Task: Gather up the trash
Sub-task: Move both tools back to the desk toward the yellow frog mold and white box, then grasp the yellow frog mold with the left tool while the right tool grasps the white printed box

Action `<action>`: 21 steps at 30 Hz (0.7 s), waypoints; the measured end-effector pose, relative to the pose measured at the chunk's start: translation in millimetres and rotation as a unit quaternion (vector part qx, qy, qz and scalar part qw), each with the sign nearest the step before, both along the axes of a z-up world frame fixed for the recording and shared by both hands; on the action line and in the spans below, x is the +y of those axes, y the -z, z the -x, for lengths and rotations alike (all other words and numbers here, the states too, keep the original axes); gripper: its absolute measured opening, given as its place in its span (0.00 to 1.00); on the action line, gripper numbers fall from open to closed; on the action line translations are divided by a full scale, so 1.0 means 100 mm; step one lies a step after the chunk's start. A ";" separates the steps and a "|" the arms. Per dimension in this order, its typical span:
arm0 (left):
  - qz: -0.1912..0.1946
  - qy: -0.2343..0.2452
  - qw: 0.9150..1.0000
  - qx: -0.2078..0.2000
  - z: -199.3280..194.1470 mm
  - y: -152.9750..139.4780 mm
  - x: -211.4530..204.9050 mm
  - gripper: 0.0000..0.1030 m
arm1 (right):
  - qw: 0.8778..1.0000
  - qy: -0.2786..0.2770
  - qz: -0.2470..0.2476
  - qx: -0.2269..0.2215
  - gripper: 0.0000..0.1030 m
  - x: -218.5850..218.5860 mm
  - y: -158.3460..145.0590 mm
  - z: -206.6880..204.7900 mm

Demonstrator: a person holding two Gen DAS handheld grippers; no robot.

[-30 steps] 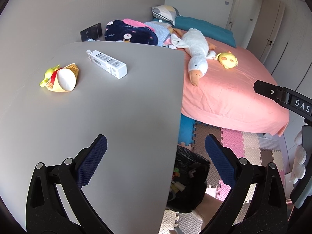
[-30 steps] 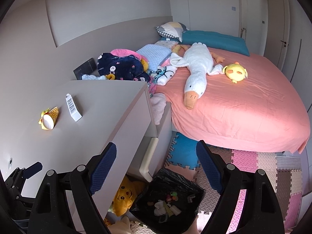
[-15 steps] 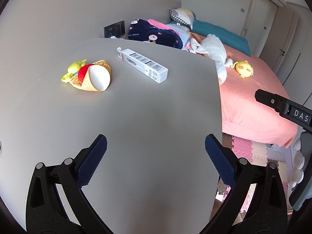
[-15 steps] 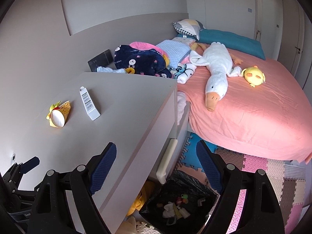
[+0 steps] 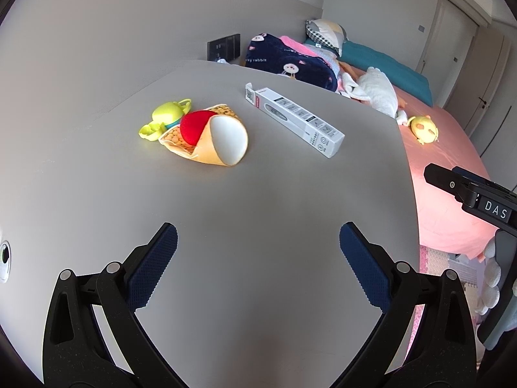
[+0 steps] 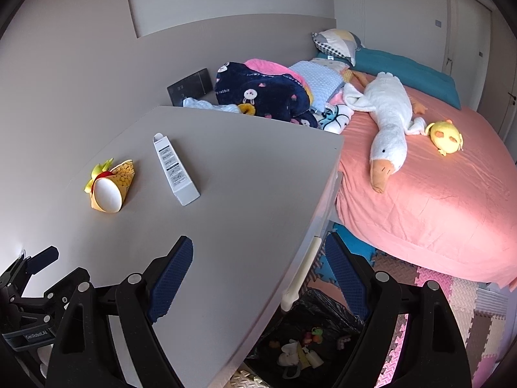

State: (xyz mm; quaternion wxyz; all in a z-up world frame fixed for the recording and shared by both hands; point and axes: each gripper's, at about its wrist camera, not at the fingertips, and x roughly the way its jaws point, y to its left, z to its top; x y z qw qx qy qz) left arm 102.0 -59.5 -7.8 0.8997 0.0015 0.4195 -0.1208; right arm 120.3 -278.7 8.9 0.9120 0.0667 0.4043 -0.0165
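A white carton (image 5: 294,119) and a yellow paper cone (image 5: 206,135) beside it lie on the grey desk (image 5: 258,200), well ahead of the left gripper (image 5: 258,258) and right gripper (image 6: 258,274), both wide and empty. Squaring the jaws across the carton's narrow sides should help. The black bin bag (image 6: 310,339) waits below the desk's edge, beside a pink bed (image 6: 436,200).
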 end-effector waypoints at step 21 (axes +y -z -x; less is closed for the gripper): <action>-0.006 -0.071 0.997 -0.011 -0.80 0.04 0.80 0.94 | 0.999 -0.042 0.007 0.004 0.82 0.53 0.13 -0.80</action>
